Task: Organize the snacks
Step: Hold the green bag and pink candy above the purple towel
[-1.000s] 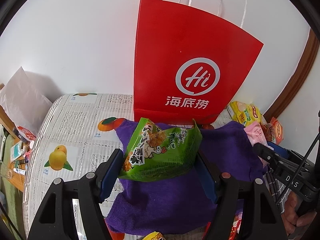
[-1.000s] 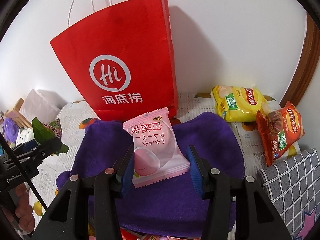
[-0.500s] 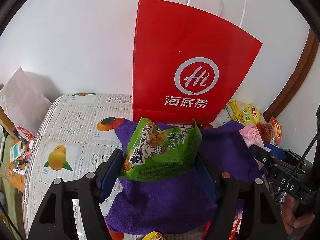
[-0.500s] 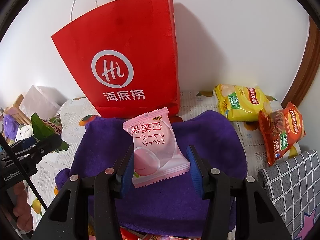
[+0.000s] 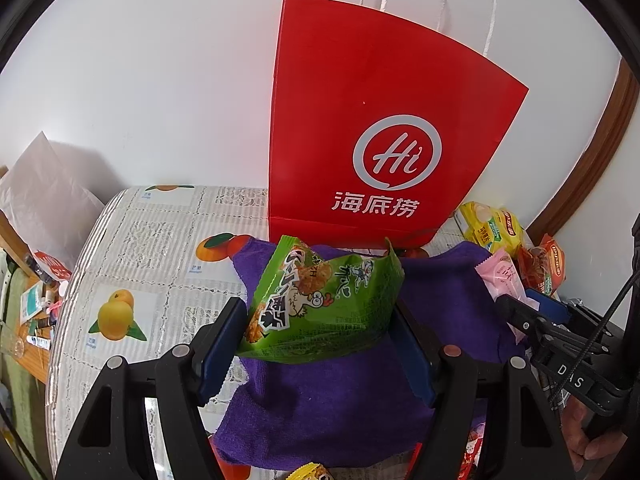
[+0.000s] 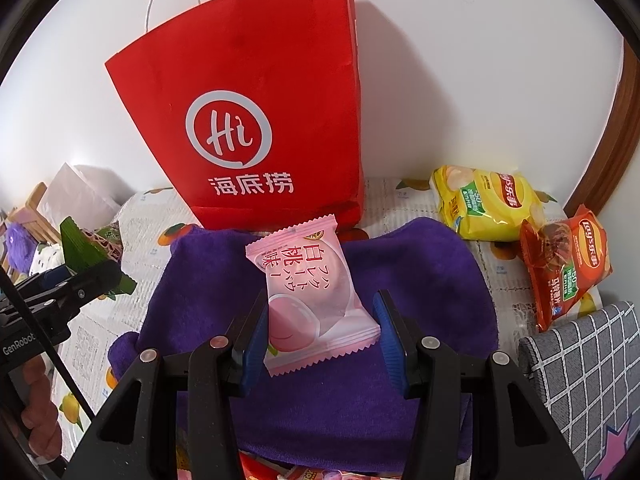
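step: both packets held up near red paper bag [image 5: 376,128] | left gripper [image 5: 320,344] clamped on green snack packet [image 5: 324,304] | right gripper [image 6: 320,336] clamped on pink peach packet [image 6: 312,296] | next: likely lift over bag rim, release

Looks like a room in a home. A table [image 5: 132,256] pushed up to a plain white wall [image 5: 160,80], covered with a lacy cloth with fruit pictures [image 5: 116,314]. Soft toys [image 6: 24,246] off to one side, a checked grey cushion [image 6: 592,364], a brown wooden door frame [image 6: 616,132], and small odds and ends on a low wooden shelf [image 5: 36,312].
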Tool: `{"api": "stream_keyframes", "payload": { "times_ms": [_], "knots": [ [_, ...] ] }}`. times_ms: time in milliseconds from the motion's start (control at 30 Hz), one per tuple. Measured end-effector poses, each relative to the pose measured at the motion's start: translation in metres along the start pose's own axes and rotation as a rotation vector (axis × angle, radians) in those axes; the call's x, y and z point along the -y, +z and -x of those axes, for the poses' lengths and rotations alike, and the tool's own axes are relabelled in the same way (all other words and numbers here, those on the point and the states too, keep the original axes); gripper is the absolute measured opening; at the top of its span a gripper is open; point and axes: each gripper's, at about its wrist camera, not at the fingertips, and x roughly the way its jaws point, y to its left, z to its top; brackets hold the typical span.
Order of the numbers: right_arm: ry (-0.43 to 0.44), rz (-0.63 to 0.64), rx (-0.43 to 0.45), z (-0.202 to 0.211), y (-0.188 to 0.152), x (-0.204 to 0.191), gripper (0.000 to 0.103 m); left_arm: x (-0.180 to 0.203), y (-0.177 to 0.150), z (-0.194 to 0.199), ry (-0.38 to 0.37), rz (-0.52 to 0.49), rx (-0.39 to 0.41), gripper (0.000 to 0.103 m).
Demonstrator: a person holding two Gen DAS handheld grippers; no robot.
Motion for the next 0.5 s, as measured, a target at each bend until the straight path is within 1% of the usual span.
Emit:
{"api": "stream_keyframes", "payload": {
  "times_ms": [500],
  "knots": [
    [0.007,0.011,-0.02,-0.0021,-0.0011,-0.0021,0.05,0.0002,-0.0022,-0.0016,0.001,-0.005,-0.006,0.07]
  ]
}}
